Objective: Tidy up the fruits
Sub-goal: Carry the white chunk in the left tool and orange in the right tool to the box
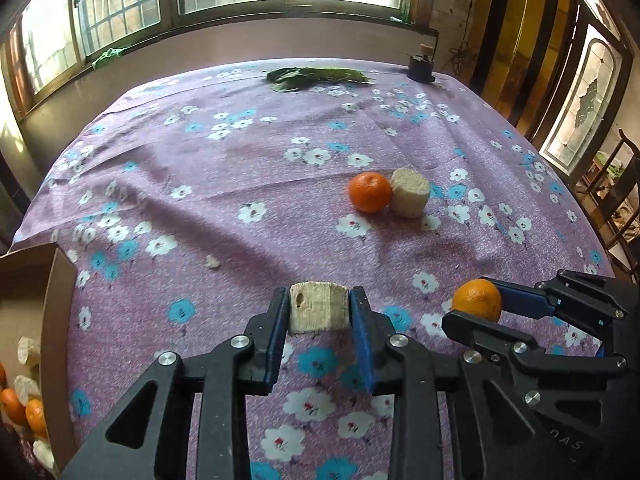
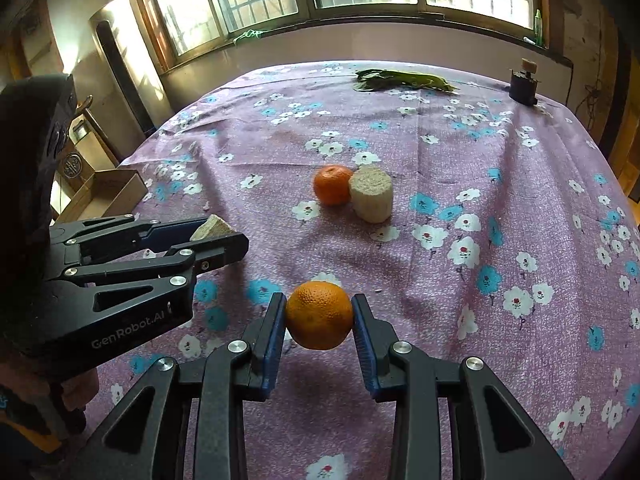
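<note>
My left gripper (image 1: 319,312) is shut on a pale corn cob piece (image 1: 318,307), held just above the floral tablecloth. My right gripper (image 2: 319,316) is shut on an orange (image 2: 319,315); it also shows in the left wrist view (image 1: 478,300) at the right. The left gripper with its cob piece (image 2: 212,227) shows in the right wrist view at the left. A second orange (image 1: 369,192) touches another cob piece (image 1: 410,193) mid-table; both show in the right wrist view, orange (image 2: 333,185) and cob (image 2: 371,194).
A cardboard box (image 1: 56,320) at the left edge holds several oranges (image 1: 24,410) and cob pieces; it also shows in the right wrist view (image 2: 106,192). Green leaves (image 1: 316,77) and a small dark object (image 1: 420,67) lie at the table's far edge. A chair stands at the right.
</note>
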Available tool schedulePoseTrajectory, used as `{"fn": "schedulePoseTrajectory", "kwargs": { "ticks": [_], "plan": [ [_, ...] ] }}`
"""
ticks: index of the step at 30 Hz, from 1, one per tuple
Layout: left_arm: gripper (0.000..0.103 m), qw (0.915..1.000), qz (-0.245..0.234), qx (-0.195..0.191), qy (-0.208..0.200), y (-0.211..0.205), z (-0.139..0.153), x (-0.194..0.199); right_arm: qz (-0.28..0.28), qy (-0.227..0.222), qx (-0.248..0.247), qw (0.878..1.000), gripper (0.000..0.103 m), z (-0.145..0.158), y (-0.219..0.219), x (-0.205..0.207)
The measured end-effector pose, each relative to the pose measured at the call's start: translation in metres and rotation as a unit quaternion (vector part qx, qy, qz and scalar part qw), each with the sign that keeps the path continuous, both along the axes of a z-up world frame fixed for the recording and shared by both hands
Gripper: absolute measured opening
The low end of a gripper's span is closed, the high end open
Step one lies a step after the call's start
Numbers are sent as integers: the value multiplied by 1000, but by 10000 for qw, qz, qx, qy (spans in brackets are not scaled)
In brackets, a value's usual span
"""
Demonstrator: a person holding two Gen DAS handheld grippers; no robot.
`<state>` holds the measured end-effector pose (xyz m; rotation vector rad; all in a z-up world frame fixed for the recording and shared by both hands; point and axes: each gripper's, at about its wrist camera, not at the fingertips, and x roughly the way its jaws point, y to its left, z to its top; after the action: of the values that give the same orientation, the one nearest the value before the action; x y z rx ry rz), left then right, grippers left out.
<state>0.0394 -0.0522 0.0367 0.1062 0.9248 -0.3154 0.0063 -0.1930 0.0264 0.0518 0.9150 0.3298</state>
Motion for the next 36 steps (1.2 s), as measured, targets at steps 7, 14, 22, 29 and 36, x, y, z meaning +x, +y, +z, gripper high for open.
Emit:
{"fn": "schedulePoseTrajectory", "kwargs": {
  "ticks": [7, 14, 22, 29, 36],
  "plan": [
    [29, 9989, 413, 127, -164, 40, 4, -32, 302, -8, 28, 9995, 35, 3, 38, -20],
    [30, 9962, 723, 217, -429, 76, 17, -60, 659, -21, 74, 9978, 36, 6, 78, -35],
    [30, 9914, 1132, 250, -611, 121, 29, -80, 1084, -137, 64, 9940, 36, 19, 123, -41],
    [30, 9843, 1562, 305, -761, 169, 39, -93, 1524, -243, -41, 9880, 36, 30, 168, -37],
    [30, 9761, 1993, 319, -806, 216, 42, -101, 1949, -331, -160, 9801, 36, 39, 214, -34]
  ]
}}
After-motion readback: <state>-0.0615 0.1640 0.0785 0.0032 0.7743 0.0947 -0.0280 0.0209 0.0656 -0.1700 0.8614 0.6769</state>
